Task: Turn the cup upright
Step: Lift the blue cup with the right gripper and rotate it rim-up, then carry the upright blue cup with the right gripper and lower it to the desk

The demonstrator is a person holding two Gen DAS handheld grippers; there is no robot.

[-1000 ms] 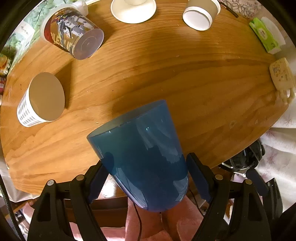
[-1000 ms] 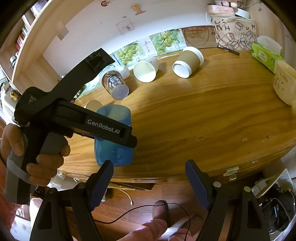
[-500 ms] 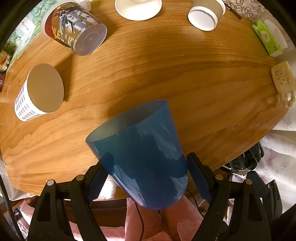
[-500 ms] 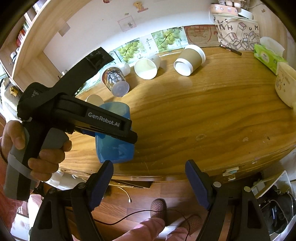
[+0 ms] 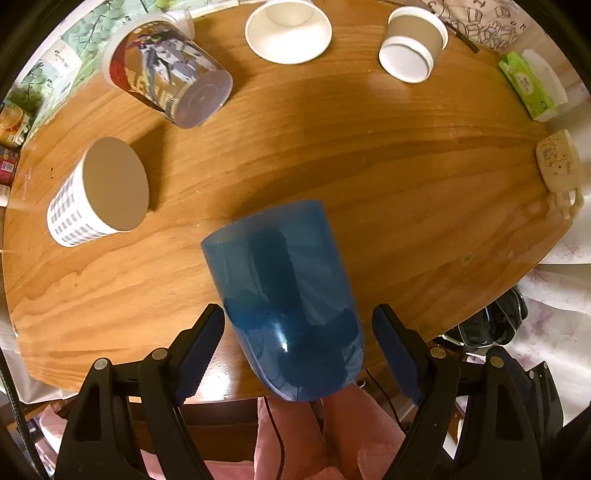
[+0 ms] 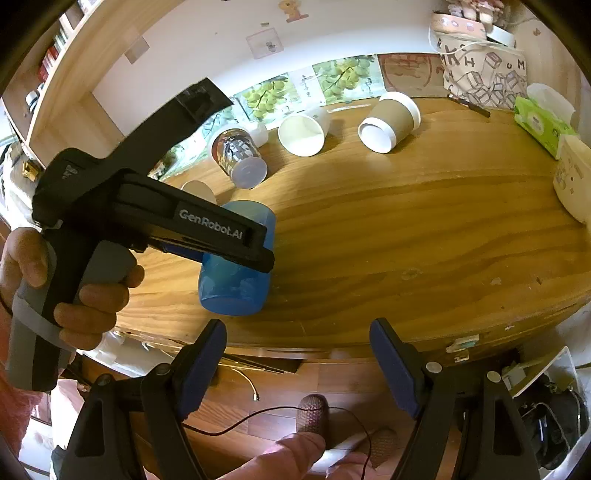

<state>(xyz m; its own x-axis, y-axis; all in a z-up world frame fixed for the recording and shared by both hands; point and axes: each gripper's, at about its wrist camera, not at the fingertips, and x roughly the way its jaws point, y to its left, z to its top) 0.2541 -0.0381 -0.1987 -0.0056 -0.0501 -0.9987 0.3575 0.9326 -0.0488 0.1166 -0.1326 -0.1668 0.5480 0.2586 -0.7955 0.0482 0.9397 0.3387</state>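
Note:
A translucent blue cup (image 5: 288, 302) stands on the wooden table (image 5: 388, 177) near its front edge, rim up. My left gripper (image 5: 297, 328) is open, its fingers (image 5: 201, 343) apart from the cup on both sides, with a clear gap on the right. The right wrist view shows the cup (image 6: 236, 284) partly hidden behind the left gripper's black body (image 6: 192, 229). My right gripper (image 6: 297, 350) is open and empty, held off the table's front edge above the floor.
Several other cups lie on their sides: a printed clear cup (image 5: 173, 92), a white cup (image 5: 288, 33), a brown paper cup (image 5: 413, 48), a checked cup (image 5: 99, 195). A green tissue pack (image 5: 528, 85) and a cream mug (image 5: 557, 166) sit at the right.
The left gripper's fingers have come off the blue cup and drawn back a little; the cup now stands free on the table. The right gripper has barely moved.

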